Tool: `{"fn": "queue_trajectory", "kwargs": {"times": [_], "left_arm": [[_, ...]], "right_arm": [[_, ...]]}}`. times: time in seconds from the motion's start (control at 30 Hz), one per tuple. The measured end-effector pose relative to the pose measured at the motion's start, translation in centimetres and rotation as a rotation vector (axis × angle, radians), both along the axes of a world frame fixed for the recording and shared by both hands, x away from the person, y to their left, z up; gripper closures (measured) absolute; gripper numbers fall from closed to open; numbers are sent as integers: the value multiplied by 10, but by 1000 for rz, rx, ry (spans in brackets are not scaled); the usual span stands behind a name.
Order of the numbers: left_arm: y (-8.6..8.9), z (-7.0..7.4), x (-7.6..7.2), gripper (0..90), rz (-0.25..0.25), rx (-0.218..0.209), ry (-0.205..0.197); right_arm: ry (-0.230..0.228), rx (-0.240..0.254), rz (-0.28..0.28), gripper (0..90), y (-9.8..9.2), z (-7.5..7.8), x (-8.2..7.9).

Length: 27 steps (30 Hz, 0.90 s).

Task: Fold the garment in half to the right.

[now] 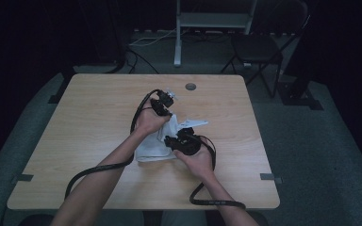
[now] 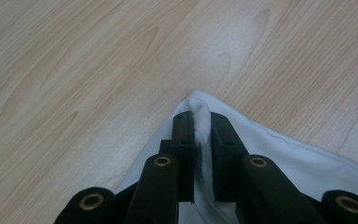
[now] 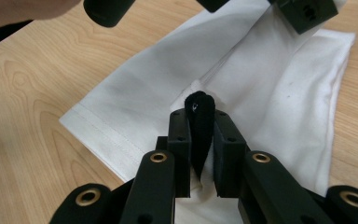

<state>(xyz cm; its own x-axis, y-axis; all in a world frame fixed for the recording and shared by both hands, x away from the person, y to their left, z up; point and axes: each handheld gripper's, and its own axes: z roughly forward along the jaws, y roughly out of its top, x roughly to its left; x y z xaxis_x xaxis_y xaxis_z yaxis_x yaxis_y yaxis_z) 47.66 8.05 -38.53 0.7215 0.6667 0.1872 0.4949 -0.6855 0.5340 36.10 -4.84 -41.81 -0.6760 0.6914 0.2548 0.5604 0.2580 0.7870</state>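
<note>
Lab or recording studio: lone wooden table [image 1: 99, 117] on grey carpet [image 1: 311, 141], black curtained walls, folding chair [image 1: 259, 49], metal stand [image 1: 212, 21], loose floor cables [image 1: 146, 40], tape marks.

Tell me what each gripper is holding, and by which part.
Both hold the white cloth. The left gripper pinches a bunched corner of it. The right gripper pinches a raised fold in its middle, which looks dark between the jaws.

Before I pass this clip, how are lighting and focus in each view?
High view: dim, surroundings near black, white cloth soft but readable. Left gripper view: bright, wood grain of the table sharp. Right gripper view: well lit, cloth hem crisp, near tool parts slightly blurred.
</note>
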Motion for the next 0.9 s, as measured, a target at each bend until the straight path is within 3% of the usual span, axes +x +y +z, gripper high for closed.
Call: {"fn": "queue_trajectory", "kwargs": {"times": [0.33, 0.9], "left_arm": [[-4, 0, 0, 788, -15, 8, -8], [-15, 7, -2, 728, -49, -8, -33]], "right_arm": [[17, -19, -23, 791, -2, -1, -1], [-19, -49, -112, 714, -16, 6, -8]]}}
